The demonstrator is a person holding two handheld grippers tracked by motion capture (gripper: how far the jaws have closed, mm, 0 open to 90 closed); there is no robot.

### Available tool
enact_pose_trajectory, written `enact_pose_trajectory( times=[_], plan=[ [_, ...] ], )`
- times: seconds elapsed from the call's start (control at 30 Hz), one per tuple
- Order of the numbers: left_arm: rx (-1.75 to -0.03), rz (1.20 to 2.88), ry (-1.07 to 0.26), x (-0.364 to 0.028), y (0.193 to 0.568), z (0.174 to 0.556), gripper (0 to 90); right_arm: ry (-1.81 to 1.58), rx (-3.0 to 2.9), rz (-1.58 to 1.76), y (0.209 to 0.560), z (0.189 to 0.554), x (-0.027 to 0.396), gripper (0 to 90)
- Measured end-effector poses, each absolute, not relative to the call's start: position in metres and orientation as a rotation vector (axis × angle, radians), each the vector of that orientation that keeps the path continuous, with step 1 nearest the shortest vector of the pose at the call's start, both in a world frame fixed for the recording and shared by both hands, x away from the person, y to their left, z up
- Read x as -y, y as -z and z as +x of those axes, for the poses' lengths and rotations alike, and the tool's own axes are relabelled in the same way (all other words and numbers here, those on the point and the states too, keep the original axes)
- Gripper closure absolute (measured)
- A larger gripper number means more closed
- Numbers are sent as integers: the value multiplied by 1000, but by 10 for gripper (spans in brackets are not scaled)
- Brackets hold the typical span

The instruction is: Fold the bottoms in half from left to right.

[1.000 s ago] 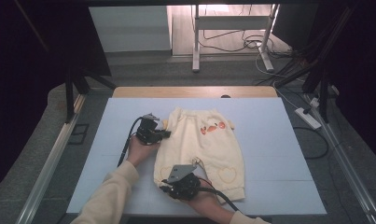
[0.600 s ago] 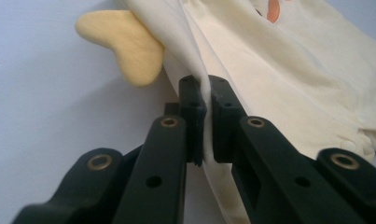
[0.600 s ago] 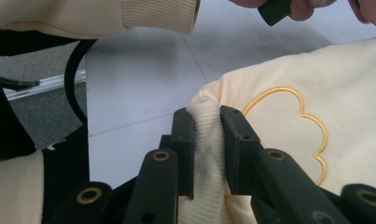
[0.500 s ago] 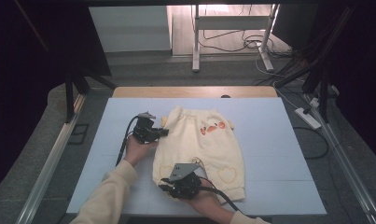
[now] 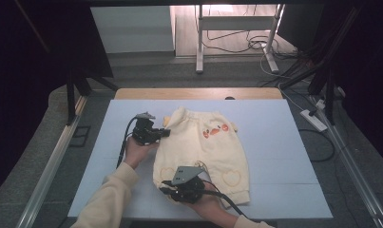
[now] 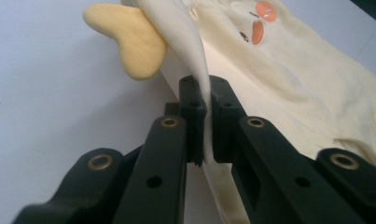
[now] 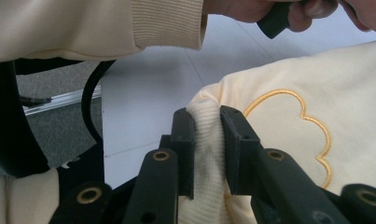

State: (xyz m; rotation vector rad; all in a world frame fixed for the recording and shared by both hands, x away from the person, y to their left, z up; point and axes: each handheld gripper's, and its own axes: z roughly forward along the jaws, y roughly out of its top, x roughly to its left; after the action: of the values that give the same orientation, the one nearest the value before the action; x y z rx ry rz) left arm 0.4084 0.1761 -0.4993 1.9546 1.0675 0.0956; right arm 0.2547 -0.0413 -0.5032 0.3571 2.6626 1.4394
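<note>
Pale yellow baby trousers [image 5: 203,147] with an orange motif and embroidered hearts lie flat on the light table [image 5: 284,156]. My left gripper [image 5: 163,133] is at the garment's upper left edge. In the left gripper view it [image 6: 206,122] is shut on a thin fold of that fabric [image 6: 288,70], just below a darker yellow ear-shaped flap [image 6: 134,44]. My right gripper [image 5: 166,189] is at the near left corner. In the right gripper view it [image 7: 206,135] is shut on the ribbed cuff [image 7: 205,122], beside an embroidered heart outline [image 7: 311,135].
The table's wooden far edge [image 5: 198,93] lies beyond the garment. A power strip [image 5: 312,120] and cables lie on the floor at the right, and metal rails [image 5: 51,166] run along both sides. The person's cream sleeve [image 7: 106,23] crosses the top of the right gripper view.
The left gripper has shifted slightly to the left with the garment's edge in it. The right gripper has stayed where it was.
</note>
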Motion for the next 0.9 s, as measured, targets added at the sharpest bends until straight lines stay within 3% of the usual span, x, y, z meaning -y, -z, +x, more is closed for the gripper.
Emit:
enact_pose_trajectory(
  times=[0.47, 0.9],
  plan=[
    [-1038, 1894, -113, -195, 471, 400, 850, -1560, -2609, 322, 484, 252, 36, 760],
    [-1074, 1910, -99, -194, 481, 404, 849, -1559, -2601, 348, 484, 254, 43, 761]
  ],
)
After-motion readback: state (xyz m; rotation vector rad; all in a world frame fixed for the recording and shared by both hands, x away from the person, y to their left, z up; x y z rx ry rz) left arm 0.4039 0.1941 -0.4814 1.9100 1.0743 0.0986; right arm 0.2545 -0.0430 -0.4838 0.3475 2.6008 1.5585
